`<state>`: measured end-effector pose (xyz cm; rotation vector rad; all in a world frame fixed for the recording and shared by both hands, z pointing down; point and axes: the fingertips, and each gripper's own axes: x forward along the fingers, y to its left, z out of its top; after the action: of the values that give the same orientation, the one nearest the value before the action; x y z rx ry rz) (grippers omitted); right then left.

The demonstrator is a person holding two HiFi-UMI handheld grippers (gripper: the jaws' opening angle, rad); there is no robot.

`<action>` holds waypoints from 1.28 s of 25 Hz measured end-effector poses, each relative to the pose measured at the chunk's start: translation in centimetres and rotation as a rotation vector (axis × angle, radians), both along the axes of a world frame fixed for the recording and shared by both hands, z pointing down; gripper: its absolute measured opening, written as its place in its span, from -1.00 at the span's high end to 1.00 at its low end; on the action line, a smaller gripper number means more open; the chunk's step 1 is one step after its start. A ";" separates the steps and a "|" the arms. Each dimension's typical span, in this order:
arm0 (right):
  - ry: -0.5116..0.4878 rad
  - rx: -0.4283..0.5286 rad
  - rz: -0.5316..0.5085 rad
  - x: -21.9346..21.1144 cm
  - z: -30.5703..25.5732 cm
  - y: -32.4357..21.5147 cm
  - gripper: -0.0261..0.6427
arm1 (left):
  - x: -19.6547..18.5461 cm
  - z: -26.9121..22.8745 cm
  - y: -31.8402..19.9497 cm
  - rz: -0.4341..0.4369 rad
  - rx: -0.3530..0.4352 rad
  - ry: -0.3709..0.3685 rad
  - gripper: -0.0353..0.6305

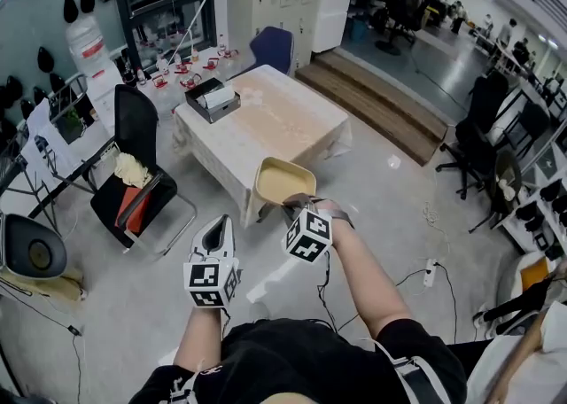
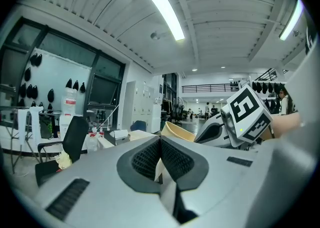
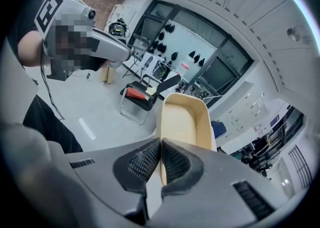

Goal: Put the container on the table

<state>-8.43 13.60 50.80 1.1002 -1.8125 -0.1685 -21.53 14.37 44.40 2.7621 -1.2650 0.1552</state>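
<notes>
Pinching the container by its near rim, the right gripper holds it aloft near the table, while the left gripper hangs empty, jaws pressed together. Such a thin one-sided hold could let it tilt or slip before landing.

Near rim of the container hides behind the right gripper, seemingly pinched.

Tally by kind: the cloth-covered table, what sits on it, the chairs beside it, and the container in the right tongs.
Cream cloth-covered table: 1
Dark grey open box on it: 1
Chairs beside it: 2 (black metal-framed chair, blue chair)
Beige plastic container, gripped by the right tongs: 1
Total: 5
</notes>
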 end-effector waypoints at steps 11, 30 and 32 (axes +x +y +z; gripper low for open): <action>-0.006 0.005 0.057 0.1 -0.4 -6.9 0.85 | 0.1 -0.4 -8.0 0.057 0.028 0.014 0.86; -0.039 0.010 0.102 5.1 1.5 -21.2 0.85 | 5.0 0.3 -22.6 0.078 0.066 -0.012 0.86; -0.042 0.007 0.089 6.7 1.9 -23.8 0.85 | 6.7 0.5 -24.9 0.067 0.067 -0.015 0.86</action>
<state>-1.78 -10.22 52.73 1.1954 -1.7971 -0.0994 -14.83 -10.58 44.92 2.8674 -1.2029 0.1413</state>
